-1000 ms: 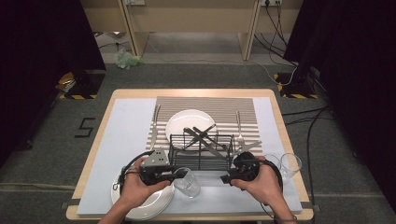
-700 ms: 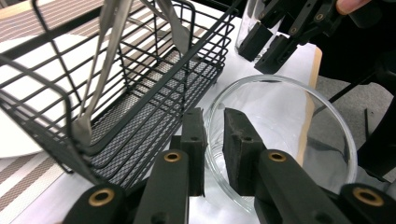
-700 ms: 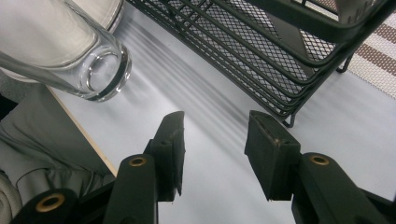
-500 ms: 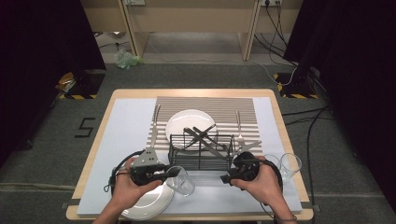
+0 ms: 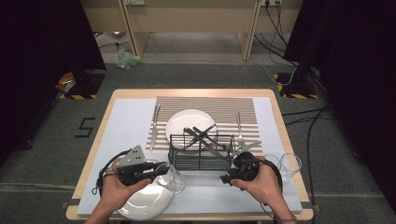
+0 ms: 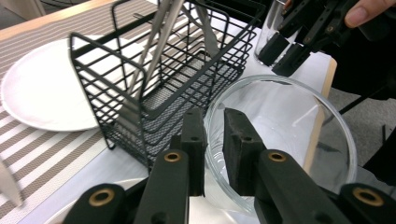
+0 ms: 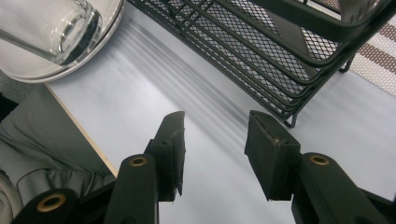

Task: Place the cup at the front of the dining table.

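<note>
A clear glass bowl (image 5: pixel 171 180) hangs tilted over a white plate (image 5: pixel 144 204) at the table's front left. My left gripper (image 5: pixel 160 169) is shut on its rim. In the left gripper view the jaws (image 6: pixel 214 135) pinch the near rim of the bowl (image 6: pixel 289 121). A black wire basket (image 5: pixel 201 151) with several pieces of cutlery (image 5: pixel 201 136) stands mid-table. My right gripper (image 5: pixel 227 176) hovers open near the basket's front right corner. In the right gripper view its jaws (image 7: pixel 215 135) stand apart over the bare mat, and the basket (image 7: pixel 280 51) is just beyond them.
A second white plate (image 5: pixel 189 122) lies on the striped mat (image 5: pixel 205 105) behind the basket, with a fork (image 5: pixel 155 125) to its left and another fork (image 5: pixel 239 126) to its right. A drinking glass (image 5: pixel 290 165) stands at the right edge, beside my right hand.
My left gripper has carried the glass bowl to the left, away from the basket's front and over the near plate. The right gripper has kept still.
</note>
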A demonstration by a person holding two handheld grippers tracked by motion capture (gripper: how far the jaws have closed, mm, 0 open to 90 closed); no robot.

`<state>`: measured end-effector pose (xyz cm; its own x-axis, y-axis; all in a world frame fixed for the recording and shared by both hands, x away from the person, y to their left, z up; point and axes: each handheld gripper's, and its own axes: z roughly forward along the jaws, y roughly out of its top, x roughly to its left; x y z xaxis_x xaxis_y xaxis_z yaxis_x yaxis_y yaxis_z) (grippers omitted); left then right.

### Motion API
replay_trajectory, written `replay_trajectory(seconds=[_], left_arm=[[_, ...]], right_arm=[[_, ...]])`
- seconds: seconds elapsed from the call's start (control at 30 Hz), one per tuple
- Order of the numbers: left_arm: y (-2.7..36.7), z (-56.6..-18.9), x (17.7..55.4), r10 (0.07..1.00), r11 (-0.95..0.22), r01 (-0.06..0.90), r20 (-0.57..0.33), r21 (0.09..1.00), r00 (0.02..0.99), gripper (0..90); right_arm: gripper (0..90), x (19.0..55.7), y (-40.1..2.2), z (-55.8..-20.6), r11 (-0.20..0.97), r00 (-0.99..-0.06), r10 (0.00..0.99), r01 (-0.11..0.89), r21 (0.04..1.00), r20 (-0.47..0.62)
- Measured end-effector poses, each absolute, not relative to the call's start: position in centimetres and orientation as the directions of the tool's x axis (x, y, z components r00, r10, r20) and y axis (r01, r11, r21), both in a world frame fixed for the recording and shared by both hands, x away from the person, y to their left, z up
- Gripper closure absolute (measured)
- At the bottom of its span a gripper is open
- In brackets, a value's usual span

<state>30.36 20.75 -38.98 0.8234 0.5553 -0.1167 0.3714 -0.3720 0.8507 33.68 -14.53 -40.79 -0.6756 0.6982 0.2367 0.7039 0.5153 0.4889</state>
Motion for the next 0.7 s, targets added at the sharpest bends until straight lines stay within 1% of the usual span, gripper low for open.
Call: replay_trajectory(seconds=[0.7], left_arm=[[24.2,-38.9,29.6,0.633,-0.341,0.403,-0.109,0.849,0.767,78.8]], right_arm=[[57.1,33.8,-14.6,-40.9,0.519,-0.681,0.694,0.699,0.491,0.235]])
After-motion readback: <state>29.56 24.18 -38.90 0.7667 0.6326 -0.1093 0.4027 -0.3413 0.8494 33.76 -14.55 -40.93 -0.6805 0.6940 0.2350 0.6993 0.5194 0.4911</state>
